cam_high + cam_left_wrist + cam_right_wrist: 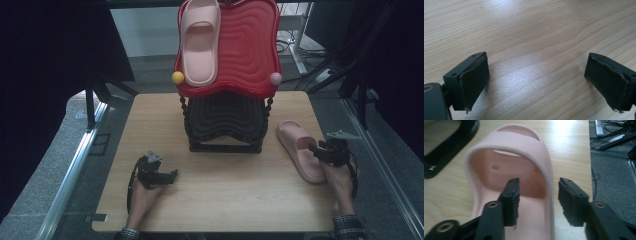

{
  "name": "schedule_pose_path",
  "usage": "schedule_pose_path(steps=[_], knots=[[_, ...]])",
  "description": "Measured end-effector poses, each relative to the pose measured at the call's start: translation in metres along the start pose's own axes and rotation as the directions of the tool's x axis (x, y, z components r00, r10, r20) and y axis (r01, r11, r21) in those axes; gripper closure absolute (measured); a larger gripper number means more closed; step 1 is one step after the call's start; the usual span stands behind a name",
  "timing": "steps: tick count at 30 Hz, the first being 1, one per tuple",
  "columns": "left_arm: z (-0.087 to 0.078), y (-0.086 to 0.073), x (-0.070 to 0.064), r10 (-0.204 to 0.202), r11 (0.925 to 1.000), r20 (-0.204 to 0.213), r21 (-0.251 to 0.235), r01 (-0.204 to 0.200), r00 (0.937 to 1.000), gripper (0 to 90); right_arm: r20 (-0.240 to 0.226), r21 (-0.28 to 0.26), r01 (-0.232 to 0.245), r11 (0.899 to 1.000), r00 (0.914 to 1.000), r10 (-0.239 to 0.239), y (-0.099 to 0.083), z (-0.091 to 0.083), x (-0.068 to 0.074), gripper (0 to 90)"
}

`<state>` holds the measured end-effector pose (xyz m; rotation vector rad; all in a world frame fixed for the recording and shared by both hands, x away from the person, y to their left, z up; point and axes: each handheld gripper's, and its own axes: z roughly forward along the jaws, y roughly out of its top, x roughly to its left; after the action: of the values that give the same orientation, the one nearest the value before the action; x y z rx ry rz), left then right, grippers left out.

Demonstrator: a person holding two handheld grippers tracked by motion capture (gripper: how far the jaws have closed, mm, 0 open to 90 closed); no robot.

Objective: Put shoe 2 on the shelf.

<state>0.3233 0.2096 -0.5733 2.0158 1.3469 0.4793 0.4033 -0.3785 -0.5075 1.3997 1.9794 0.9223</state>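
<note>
We see a wooden table point(215, 200) carrying a two-tier shoe rack at its far middle: a red upper shelf point(250, 45) tilted toward us above a black lower shelf point(225, 122). One pink slipper point(200, 42) lies on the left part of the red shelf, with a yellow knob point(178, 77) and a pink knob point(275, 78) at that shelf's near corners. A second pink slipper point(300, 150) lies flat on the table, just right of the rack. Our right gripper point(325, 152) is at this slipper's right side; in the right gripper view its jaws stand apart, one inside the slipper point(524, 170) and one outside, straddling the side wall of the strap without clamping it. Our left gripper point(167, 176) rests near the table's near left, jaws wide apart over bare wood point(531, 37).
</note>
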Motion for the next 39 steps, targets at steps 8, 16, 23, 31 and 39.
schedule_pose_path(steps=[8, 16, 23, 31, 39], knots=[[0.0, 0.0, 0.0, -0.003, 1.0, -0.003, -0.001, 0.003, 1.0, 5.8, 0.0, 0.013, 0.011, 1.0, 0.9999, -0.011, 0.001, 0.015, -0.008, 70.7], [0.0, 0.0, -0.001, -0.004, 1.0, -0.005, -0.001, 0.004, 1.0, 6.0, 0.015, 0.023, 0.045, 0.999, 0.9988, -0.046, 0.001, 0.02, -0.006, 81.3], [0.0, 0.0, -0.001, -0.006, 1.0, -0.004, -0.002, 0.006, 1.0, 6.0, 0.015, 0.0, 0.041, 0.999, 0.999, -0.041, 0.002, 0.015, -0.001, 82.8], [0.0, 0.0, -0.001, -0.007, 1.0, -0.004, -0.002, 0.007, 1.0, 6.1, 0.004, -0.07, 0.019, 0.997, 0.9998, -0.019, 0.016, 0.003, 0.003, 82.7], [0.0, -0.001, -0.001, -0.007, 1.0, -0.004, -0.003, 0.007, 1.0, 6.1, 0.053, -0.169, 0.013, 0.985, 0.9986, -0.004, 0.028, -0.007, 0.016, 82.7]])
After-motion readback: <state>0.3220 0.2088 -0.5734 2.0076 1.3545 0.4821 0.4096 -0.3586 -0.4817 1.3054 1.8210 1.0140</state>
